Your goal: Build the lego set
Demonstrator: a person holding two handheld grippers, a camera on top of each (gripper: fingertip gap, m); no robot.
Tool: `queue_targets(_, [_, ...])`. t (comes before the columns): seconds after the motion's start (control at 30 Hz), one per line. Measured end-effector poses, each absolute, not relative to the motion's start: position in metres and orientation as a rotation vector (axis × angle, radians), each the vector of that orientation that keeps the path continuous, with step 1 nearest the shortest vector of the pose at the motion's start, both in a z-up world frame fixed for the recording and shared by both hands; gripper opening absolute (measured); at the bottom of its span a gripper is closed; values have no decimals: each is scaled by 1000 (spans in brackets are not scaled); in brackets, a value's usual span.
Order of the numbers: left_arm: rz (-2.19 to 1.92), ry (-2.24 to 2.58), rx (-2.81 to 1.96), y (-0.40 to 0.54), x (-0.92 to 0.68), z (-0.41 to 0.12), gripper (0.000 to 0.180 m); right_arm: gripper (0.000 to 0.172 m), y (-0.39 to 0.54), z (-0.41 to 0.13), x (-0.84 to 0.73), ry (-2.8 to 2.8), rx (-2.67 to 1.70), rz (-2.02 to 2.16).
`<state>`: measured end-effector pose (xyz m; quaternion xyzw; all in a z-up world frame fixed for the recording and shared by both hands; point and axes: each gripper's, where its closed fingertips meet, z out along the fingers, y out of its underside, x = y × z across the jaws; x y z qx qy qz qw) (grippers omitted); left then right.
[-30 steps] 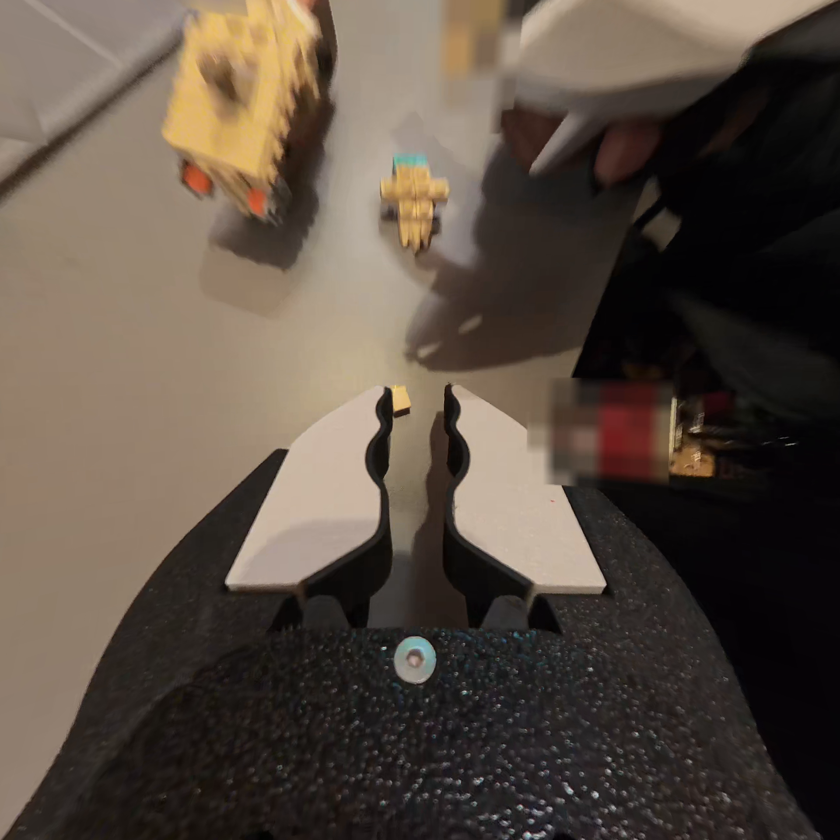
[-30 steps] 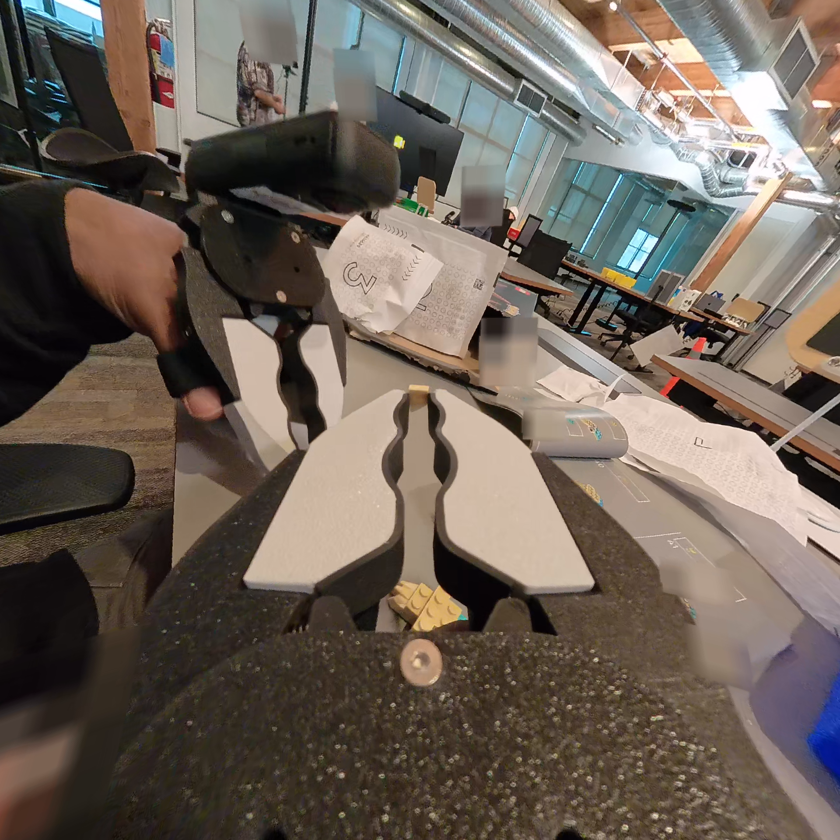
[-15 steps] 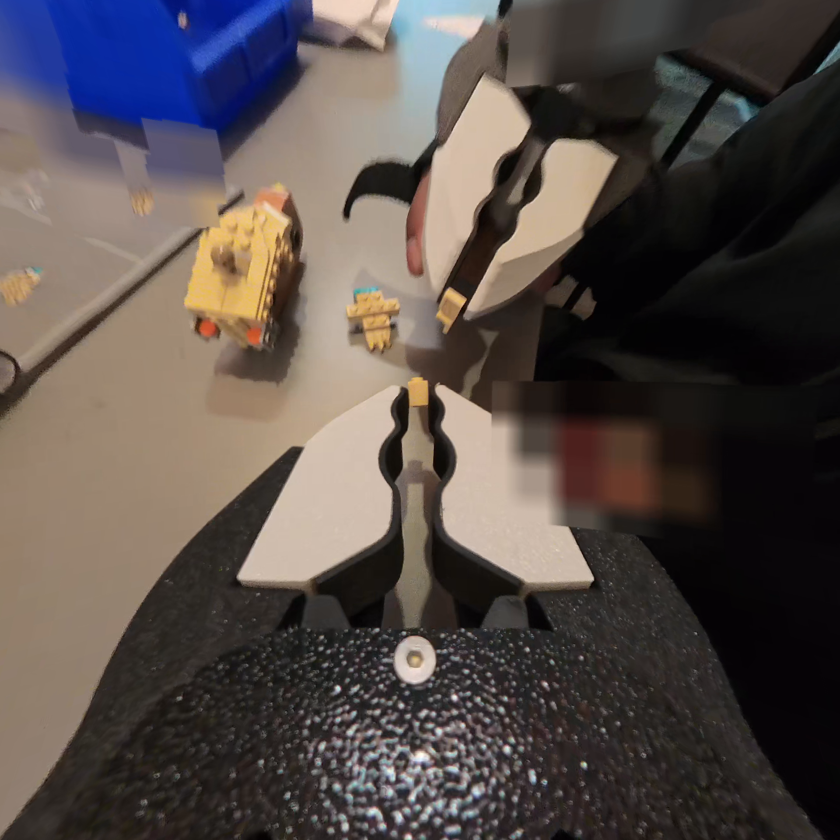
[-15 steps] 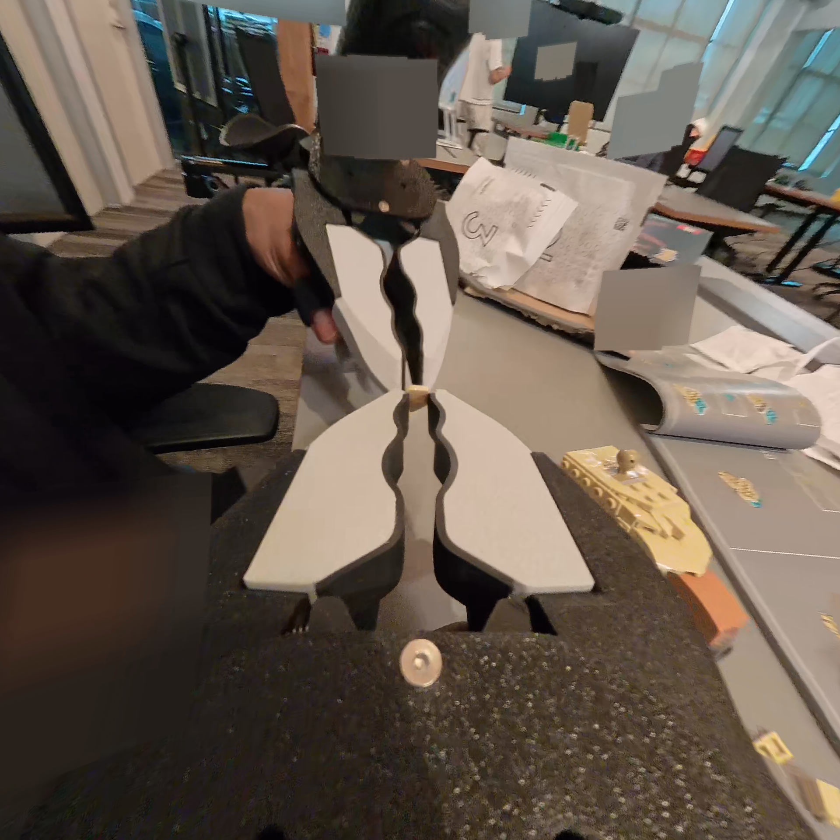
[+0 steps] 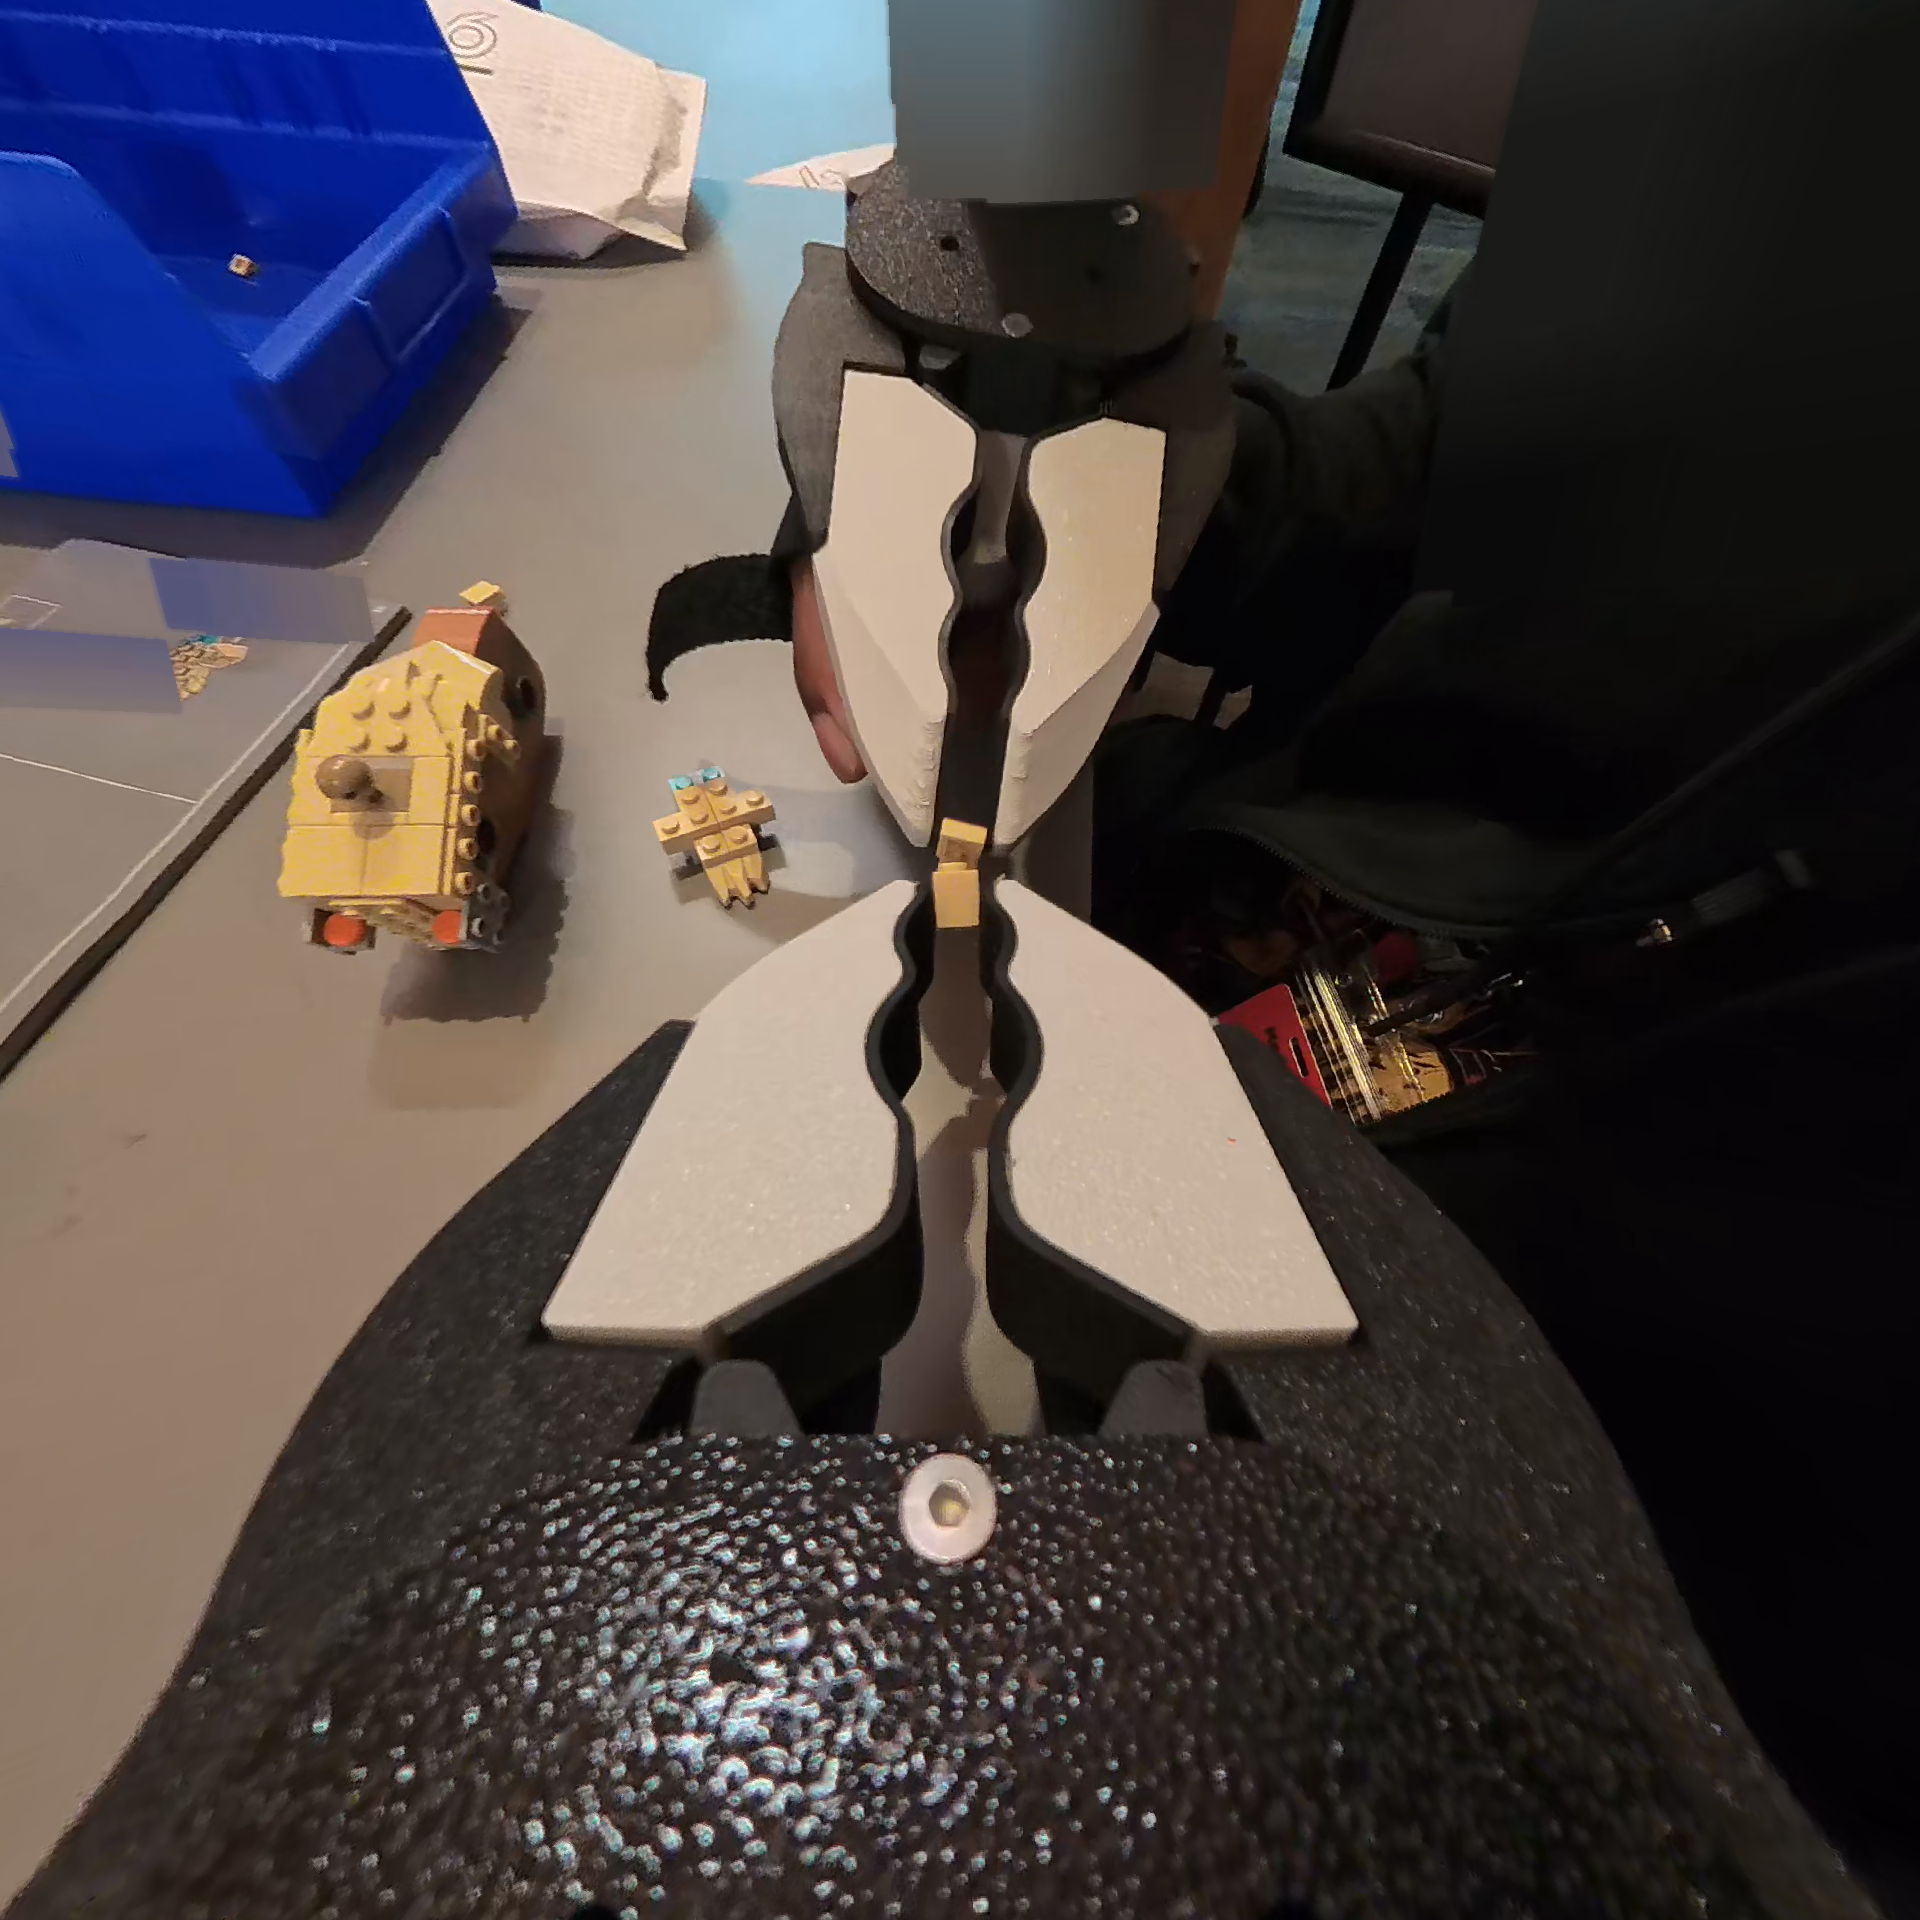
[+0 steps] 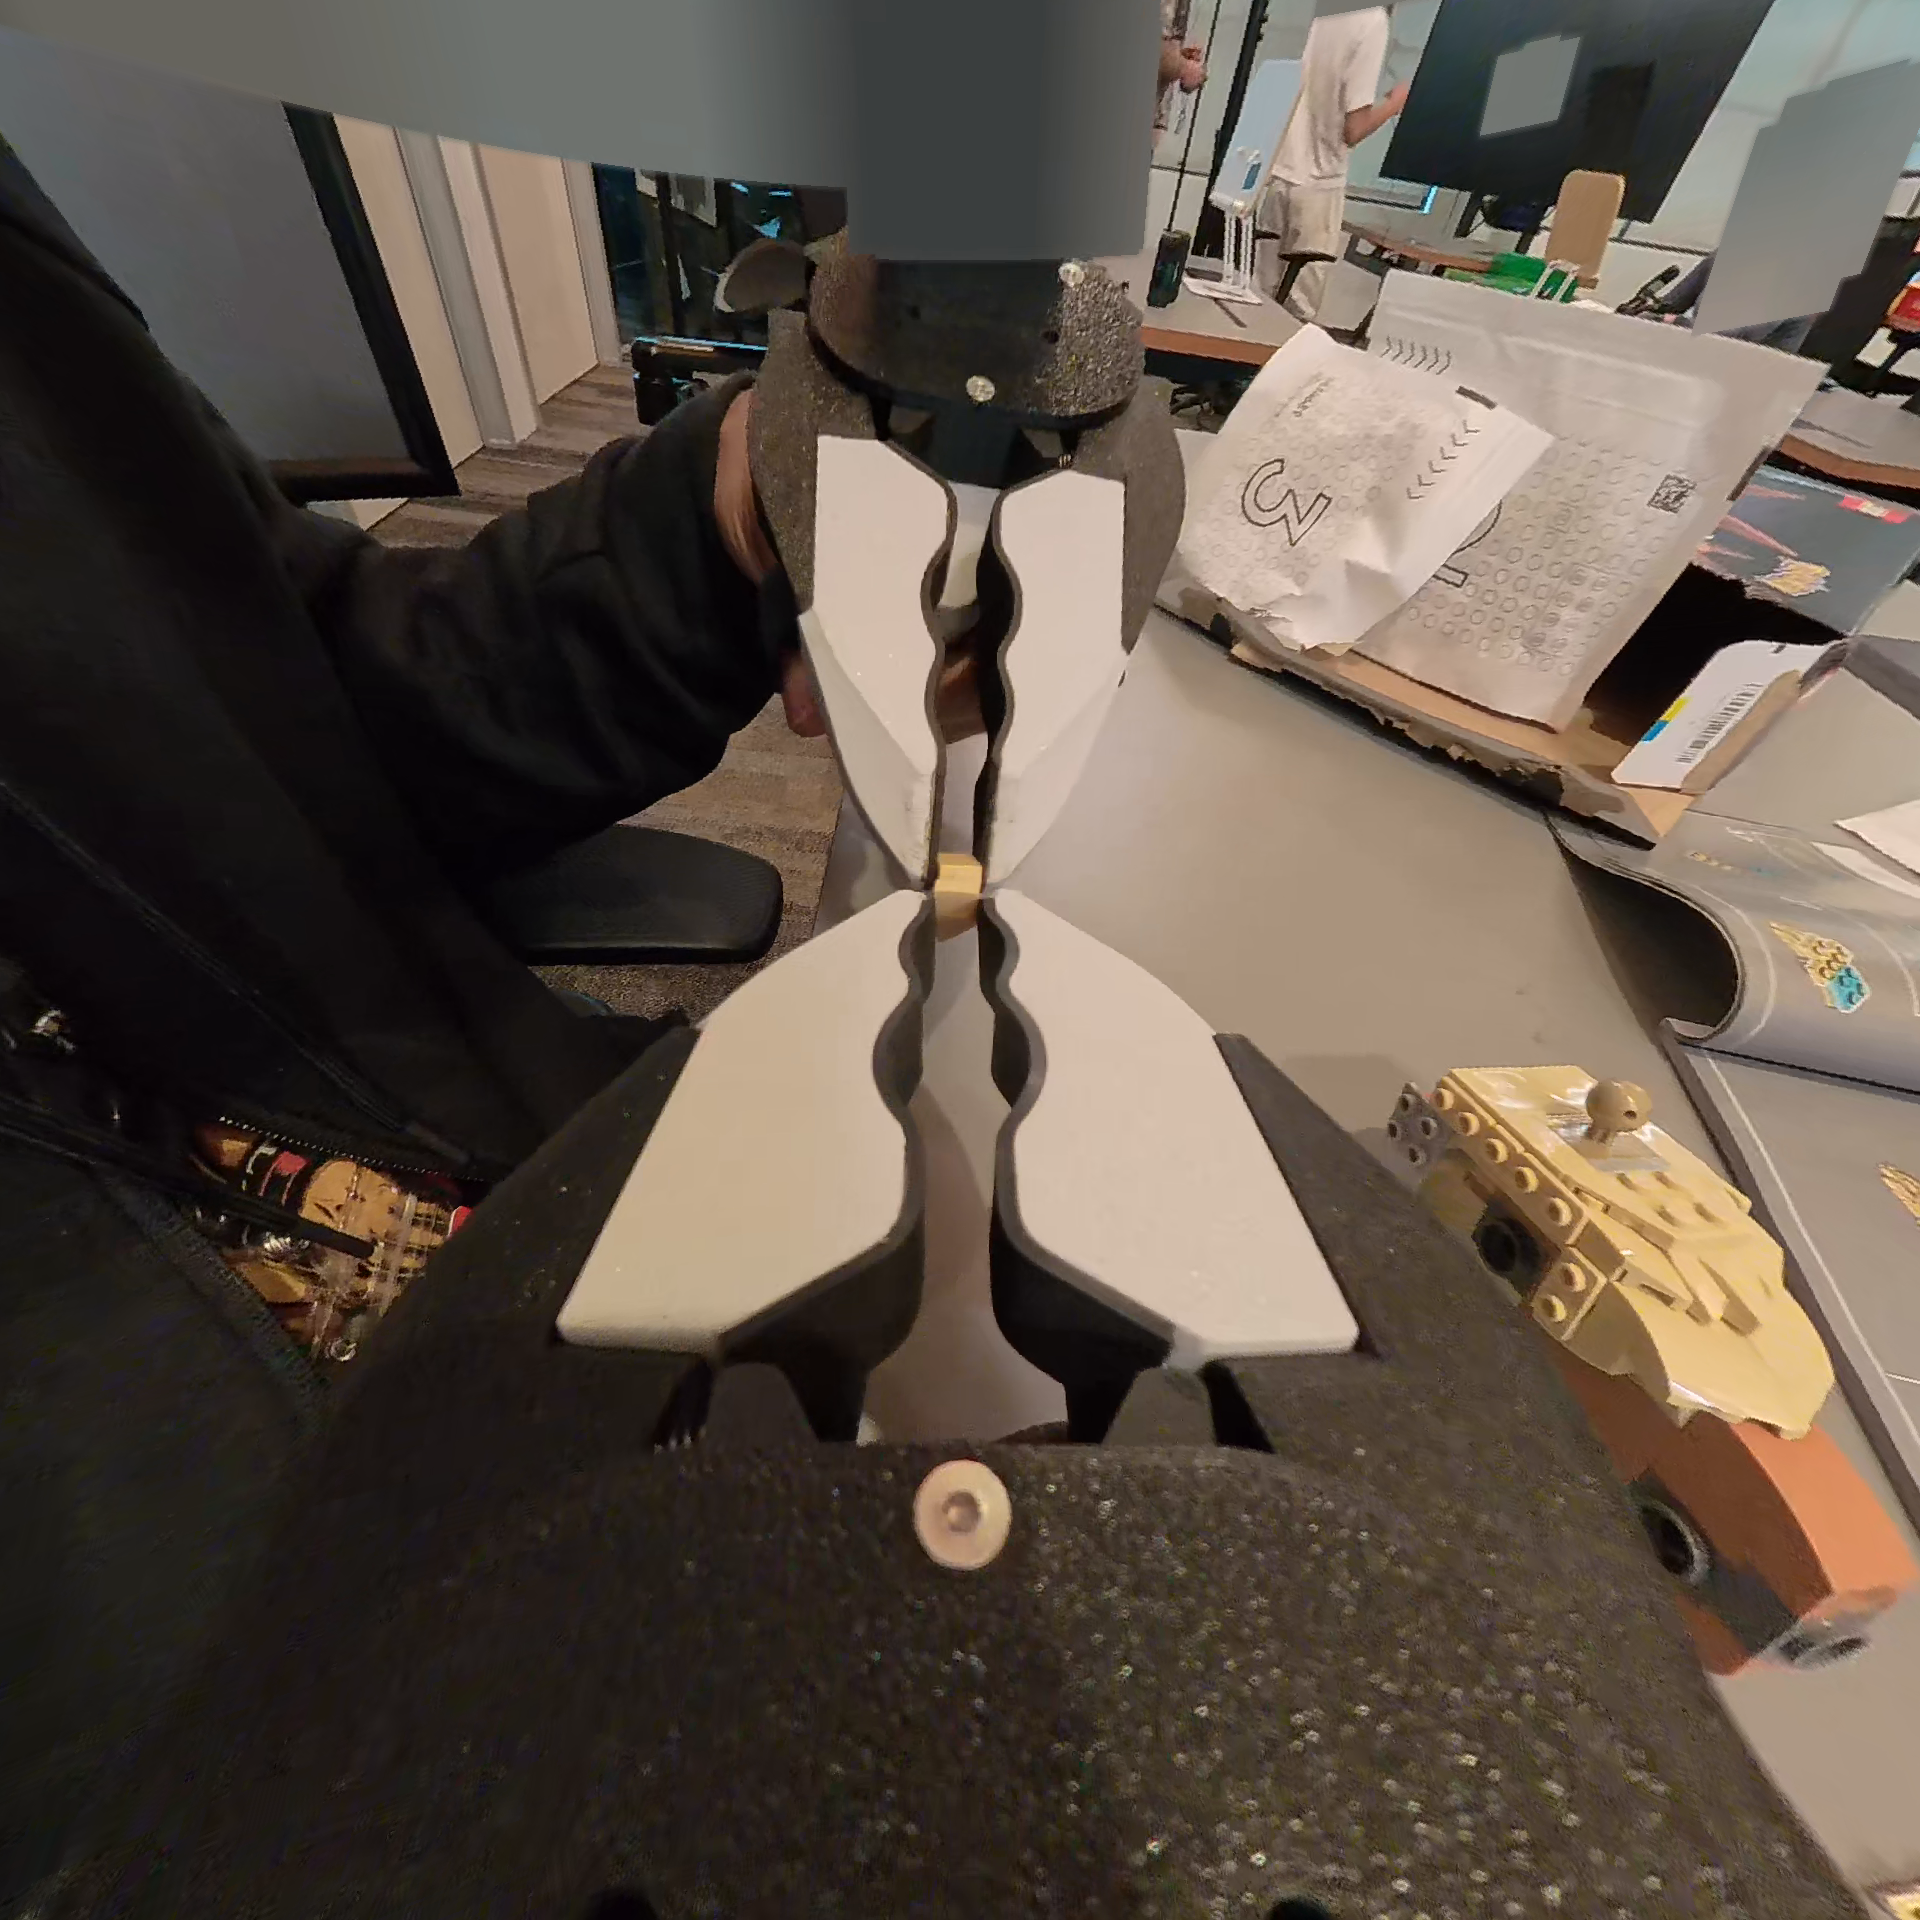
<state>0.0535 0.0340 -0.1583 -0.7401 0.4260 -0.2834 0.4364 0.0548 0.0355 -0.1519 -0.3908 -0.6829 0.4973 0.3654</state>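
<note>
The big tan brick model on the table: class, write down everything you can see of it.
The big tan brick model is a studded toy-brick build with a sloped, layered tan top, a ball-topped knob, stud rows down one side, a brown rounded block at one end and two orange round pieces low at the other. It rests on the grey table, apart from both grippers, beside a small tan brick figure.

A grey table (image 6: 1351,883) stands in an open office with wood-plank floor (image 6: 582,416), desks and a dark monitor (image 6: 1579,94).

Tan bricks (image 5: 956,894), blue bin (image 5: 260,312), grey table (image 5: 208,1195), brown-and-tan model (image 5: 405,790)
</note>
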Motion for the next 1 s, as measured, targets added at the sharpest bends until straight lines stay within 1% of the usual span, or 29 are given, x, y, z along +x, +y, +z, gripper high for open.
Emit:
queue_targets(0.6, [-627,1236,-1919,20,60,-180,8,7,21,-175,58,-1972,-997,1216])
queue_targets(1.0, [-690,1220,-1852,24,64,-175,7,7,24,-171,61,-1970,-1034,1312])
